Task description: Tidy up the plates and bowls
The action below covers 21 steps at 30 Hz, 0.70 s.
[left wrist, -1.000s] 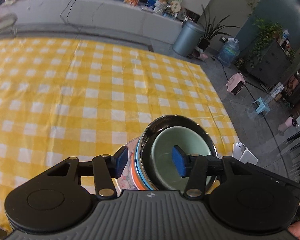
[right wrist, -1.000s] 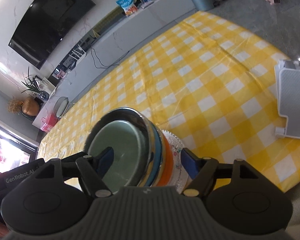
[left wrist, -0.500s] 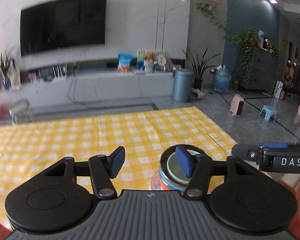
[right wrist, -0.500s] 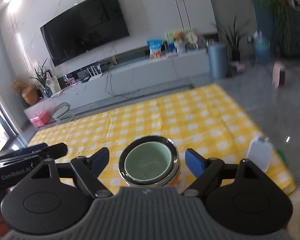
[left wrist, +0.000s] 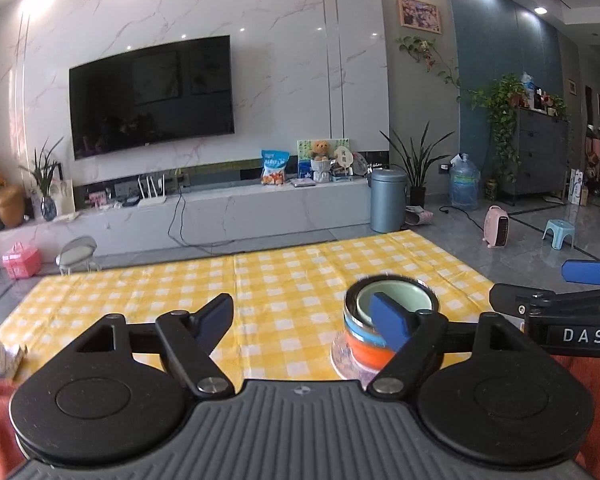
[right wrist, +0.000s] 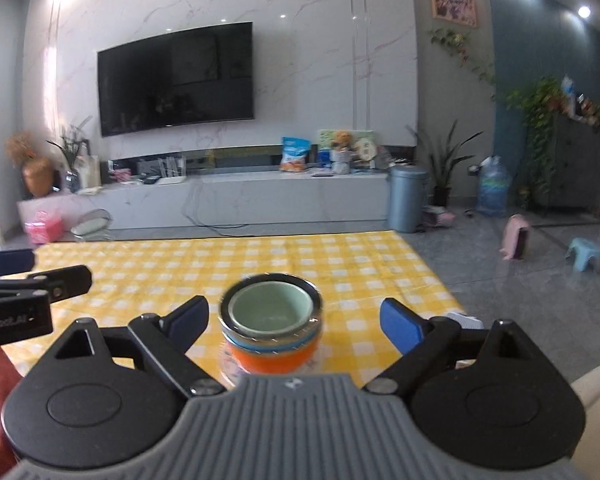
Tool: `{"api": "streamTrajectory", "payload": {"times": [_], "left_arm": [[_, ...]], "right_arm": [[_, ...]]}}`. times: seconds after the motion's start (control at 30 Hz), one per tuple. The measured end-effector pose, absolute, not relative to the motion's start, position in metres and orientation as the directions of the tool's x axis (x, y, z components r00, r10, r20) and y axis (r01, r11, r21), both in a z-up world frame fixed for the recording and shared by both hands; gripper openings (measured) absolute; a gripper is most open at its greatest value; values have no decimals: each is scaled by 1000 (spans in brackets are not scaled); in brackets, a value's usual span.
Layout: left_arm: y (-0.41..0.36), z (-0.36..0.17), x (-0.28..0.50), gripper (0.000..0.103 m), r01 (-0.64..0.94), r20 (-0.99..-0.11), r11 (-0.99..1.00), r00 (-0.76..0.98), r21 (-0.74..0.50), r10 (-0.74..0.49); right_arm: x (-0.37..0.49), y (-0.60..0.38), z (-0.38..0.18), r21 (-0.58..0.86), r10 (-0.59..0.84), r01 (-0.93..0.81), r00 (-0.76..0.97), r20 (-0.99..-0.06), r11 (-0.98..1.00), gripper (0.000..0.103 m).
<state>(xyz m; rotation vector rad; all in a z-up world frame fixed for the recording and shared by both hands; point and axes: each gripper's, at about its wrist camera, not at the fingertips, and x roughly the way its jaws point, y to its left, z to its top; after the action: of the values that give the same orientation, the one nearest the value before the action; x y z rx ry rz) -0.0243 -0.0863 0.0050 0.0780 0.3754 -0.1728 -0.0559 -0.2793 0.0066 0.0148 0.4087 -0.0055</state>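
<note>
A stack of nested bowls (right wrist: 271,330) stands on a patterned plate (left wrist: 342,362) near the front edge of the table: an orange bowl at the bottom, a blue one, a steel one, and a pale green bowl (right wrist: 272,307) on top. It also shows in the left wrist view (left wrist: 384,320). My left gripper (left wrist: 306,318) is open and empty, pulled back to the left of the stack. My right gripper (right wrist: 294,322) is open and empty, held behind the stack and apart from it.
The table wears a yellow checked cloth (left wrist: 284,280). The other gripper's body shows at the right of the left wrist view (left wrist: 564,320). A white object (right wrist: 466,320) lies past the table's right edge. A TV console (left wrist: 228,208) stands beyond the table.
Both grippers have drawn back and tipped up from looking down into the stack to looking level across the table. The stack has stayed in place.
</note>
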Motion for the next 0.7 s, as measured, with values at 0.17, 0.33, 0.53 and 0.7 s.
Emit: {"api": "streamTrajectory", "payload": {"times": [0.17, 0.33, 0.53, 0.7], "left_arm": [[-89, -15, -24, 92, 192, -440, 978, 887, 78, -139], [-84, -33, -15, 92, 184, -521, 981, 844, 56, -128], [-80, -49, -17, 92, 185, -562, 981, 819, 65, -117], [-79, -52, -13, 92, 181, -578, 982, 807, 55, -116]], "right_arm": [[-64, -268, -8, 0, 16, -17, 900, -435, 1000, 91], [-57, -264, -28, -13, 23, -33, 876, -482, 999, 91], [-47, -260, -47, -3, 30, -37, 843, -537, 999, 91], [-41, -256, -55, -6, 32, -43, 826, -562, 999, 91]]}}
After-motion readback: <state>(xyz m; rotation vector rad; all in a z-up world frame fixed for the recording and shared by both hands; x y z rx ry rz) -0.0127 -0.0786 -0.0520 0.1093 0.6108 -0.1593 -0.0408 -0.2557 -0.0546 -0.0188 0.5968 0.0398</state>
